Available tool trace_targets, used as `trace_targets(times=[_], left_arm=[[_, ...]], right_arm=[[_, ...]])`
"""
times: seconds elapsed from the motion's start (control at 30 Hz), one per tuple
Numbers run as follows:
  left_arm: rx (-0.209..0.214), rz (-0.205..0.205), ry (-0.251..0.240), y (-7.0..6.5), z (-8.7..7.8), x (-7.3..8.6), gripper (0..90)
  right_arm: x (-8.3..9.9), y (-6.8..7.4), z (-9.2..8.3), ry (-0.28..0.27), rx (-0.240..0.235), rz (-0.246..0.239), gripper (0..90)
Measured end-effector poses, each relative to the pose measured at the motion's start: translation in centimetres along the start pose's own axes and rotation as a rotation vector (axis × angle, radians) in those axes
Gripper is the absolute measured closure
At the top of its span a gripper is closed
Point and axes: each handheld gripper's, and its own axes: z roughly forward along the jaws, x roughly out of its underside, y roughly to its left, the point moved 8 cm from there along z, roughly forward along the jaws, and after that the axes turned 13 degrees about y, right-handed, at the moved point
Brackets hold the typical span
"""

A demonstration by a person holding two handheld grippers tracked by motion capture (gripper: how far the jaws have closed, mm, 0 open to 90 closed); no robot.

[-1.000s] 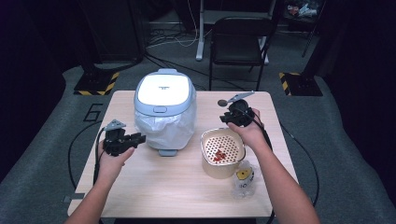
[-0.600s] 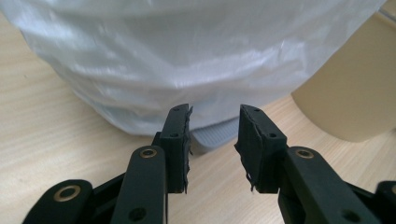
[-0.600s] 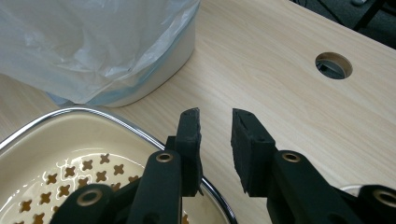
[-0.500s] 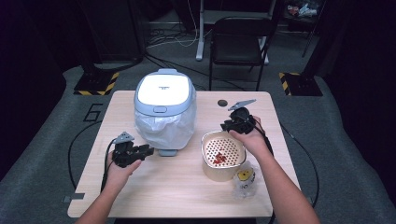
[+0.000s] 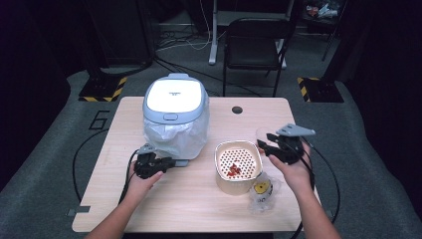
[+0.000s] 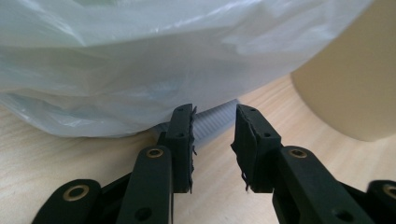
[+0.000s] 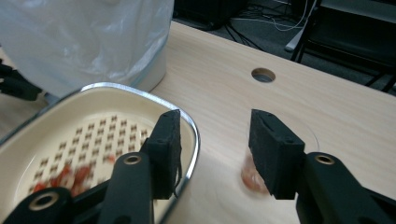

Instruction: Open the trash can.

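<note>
Bin (image 5: 174, 99): lower walls hidden under a white plastic bag (image 5: 175, 137); base showed as a grey ribbed strip (image 6: 215, 122) in the left gripper view. Cream container (image 7: 100, 135): cut off at the frame's left and bottom edges; red pieces (image 7: 70, 175) inside blurred, kind undeterminable. Reddish item (image 7: 252, 179) beside the right gripper's jaw: blurred, partly hidden.

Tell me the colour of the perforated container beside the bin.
Cream, with a shiny metal rim; the container shows best in the high view.
</note>
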Motion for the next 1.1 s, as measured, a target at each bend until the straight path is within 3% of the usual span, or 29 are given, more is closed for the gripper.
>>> trace_targets(times=[0.17, 0.3, 0.37, 0.4, 0.43, 0.47, 0.57, 0.63, 0.77, 0.87, 1.1], left_arm=[[-0.01, 0.01, -0.019, -0.1, 0.6, -0.4, 69.4], [-0.038, 0.06, 0.01, -0.1, 1.2, -0.4, 72.1], [-0.009, 0.054, 0.019, -0.3, 1.4, -0.6, 73.7], [0.026, 0.009, 0.011, -0.9, 1.7, -0.6, 75.0], [0.024, 0.044, 0.018, -0.8, 1.8, -0.7, 78.6], [0.023, 0.032, 0.017, -0.9, 1.9, -0.7, 78.6], [-0.005, 0.051, 0.014, -0.6, 2.0, -0.6, 86.0], [-0.03, 0.061, -0.002, -0.6, 2.1, -0.5, 87.9], [-0.043, 0.071, -0.012, -0.6, 2.2, -0.4, 89.1], [-0.071, 0.103, -0.007, -0.8, 2.4, -0.3, 89.9], [-0.083, 0.09, -0.007, -0.6, 2.4, -0.2, 90.0]], right_arm=[[4.5, -0.2, -1.6, -0.002, -0.006, 0.008, 44.6], [7.6, 0.8, -1.5, -0.004, -0.062, -0.005, 37.8], [8.9, 1.4, -1.1, 0.002, -0.094, -0.017, 35.5], [9.4, 1.7, -0.9, 0.001, -0.106, -0.022, 34.7], [10.4, 2.2, -0.3, 0.006, -0.126, -0.04, 33.0], [10.4, 2.2, -0.3, 0.006, -0.126, -0.04, 33.0], [11.2, 2.7, 0.3, 0.023, -0.133, -0.057, 30.7], [12.0, 2.8, 1.1, 0.05, -0.125, -0.047, 28.6], [12.7, 2.8, 1.9, 0.078, -0.115, -0.044, 26.7], [13.4, 2.8, 2.8, 0.118, -0.098, -0.045, 25.6], [14.3, 3.0, 4.4, 0.178, -0.093, -0.058, 28.0]])
